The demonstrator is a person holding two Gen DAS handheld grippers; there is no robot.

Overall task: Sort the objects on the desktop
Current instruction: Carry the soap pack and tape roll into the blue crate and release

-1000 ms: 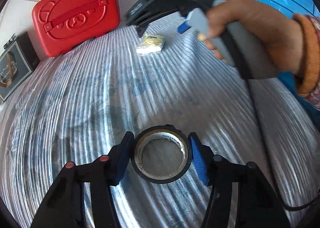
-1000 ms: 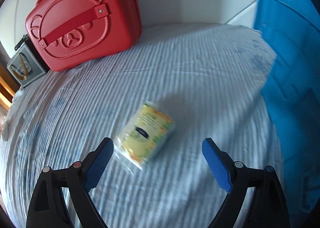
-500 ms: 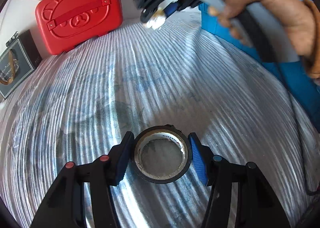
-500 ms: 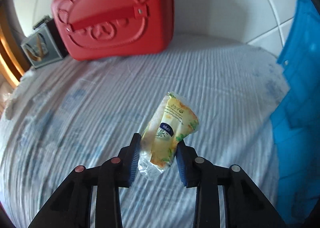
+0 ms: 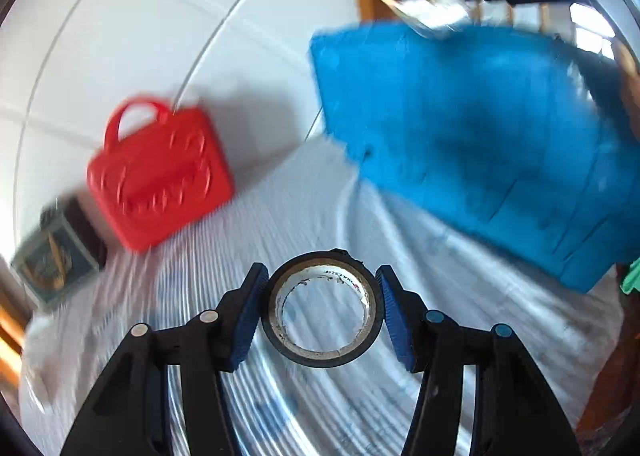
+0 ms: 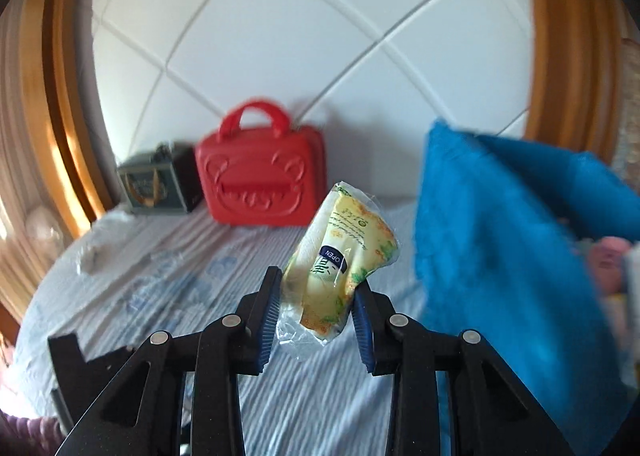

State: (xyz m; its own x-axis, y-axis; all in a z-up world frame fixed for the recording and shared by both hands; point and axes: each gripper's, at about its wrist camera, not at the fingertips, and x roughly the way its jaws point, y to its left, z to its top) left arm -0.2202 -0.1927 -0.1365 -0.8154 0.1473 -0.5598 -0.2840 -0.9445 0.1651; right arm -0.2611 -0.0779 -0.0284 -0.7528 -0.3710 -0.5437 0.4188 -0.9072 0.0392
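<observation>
Left wrist view: left gripper [image 5: 320,314] is clamping the tape roll [image 5: 322,310] above the striped cloth [image 5: 280,396]. Right gripper [image 6: 316,306] is squeezing the tissue pack [image 6: 340,256], lifted beside the blue bin [image 6: 500,256]'s near rim.

The right gripper [image 6: 316,308] has clamped the yellow plastic tissue packet [image 6: 340,264] and lifted it off the striped bedsheet [image 6: 160,280], toward one o'clock from the left wrist.

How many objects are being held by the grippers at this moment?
2. The black tape roll is held in the left gripper, and the yellow tissue pack is clamped in the right gripper. Both are lifted above the striped cloth.
</observation>
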